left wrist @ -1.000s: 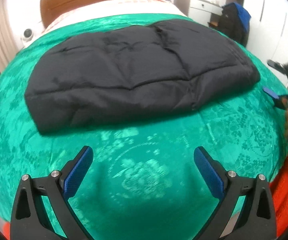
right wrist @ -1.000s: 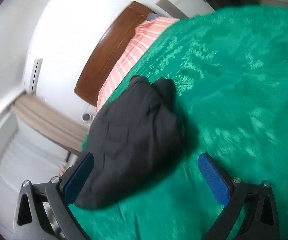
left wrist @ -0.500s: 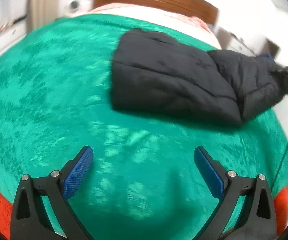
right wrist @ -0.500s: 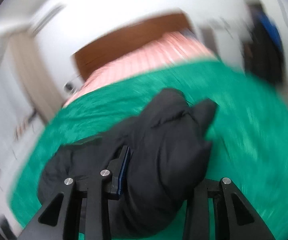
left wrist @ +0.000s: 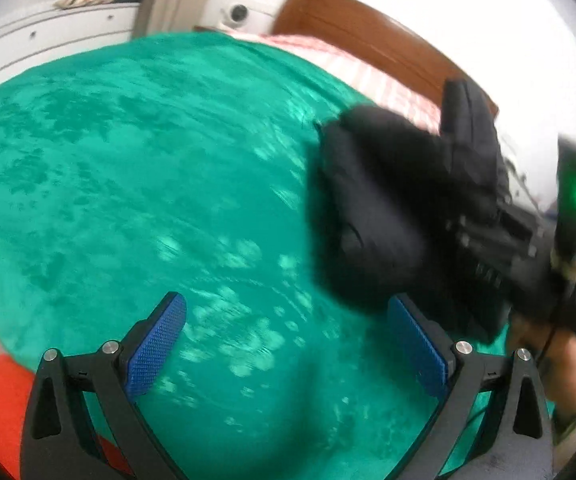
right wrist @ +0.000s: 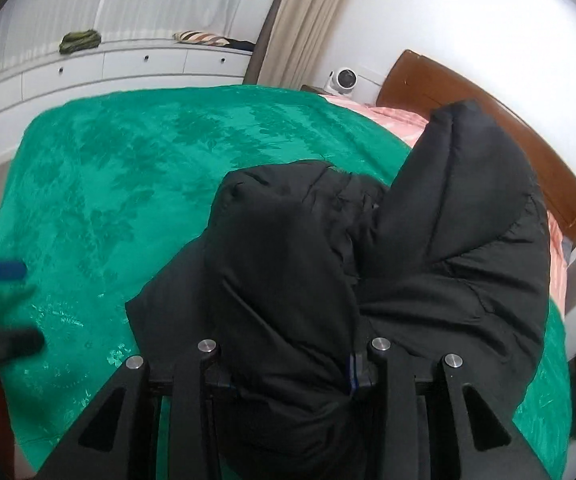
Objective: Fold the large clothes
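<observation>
Jacket: a black padded jacket (right wrist: 368, 264), bunched and lifted off the green bedspread (right wrist: 127, 168), hanging from the right claw at the near right part of the bed; in the left wrist view it shows as a dark bundle on the right (left wrist: 388, 200).
Handling: judged soft, puffy and light for its bulk; the shell looks smooth, so layers may slide over each other and the filling will spring back after a crease. It sags and folds on itself wherever it is unsupported.
Where to hold: judged best at an edge or a seam where several layers can be pinched together, not at the fat middle of a quilted panel; a second hold at the opposite edge would let it be spread flat.
Right claw: (right wrist: 352, 372) narrowed and clamped on a thick gather of the jacket, fabric filling the gap between the fingers and spilling over both sides.
Right hand pose: angled downward toward the bed, the jacket draped ahead of it toward the wooden headboard (right wrist: 488, 120).
Left claw: (left wrist: 288, 348) wide, nothing between its blue pads (left wrist: 155, 344), above bare bedspread, near the jacket's lower edge but apart from it.
Left hand pose: tilted down at the bed, to the left of the bundle.
</observation>
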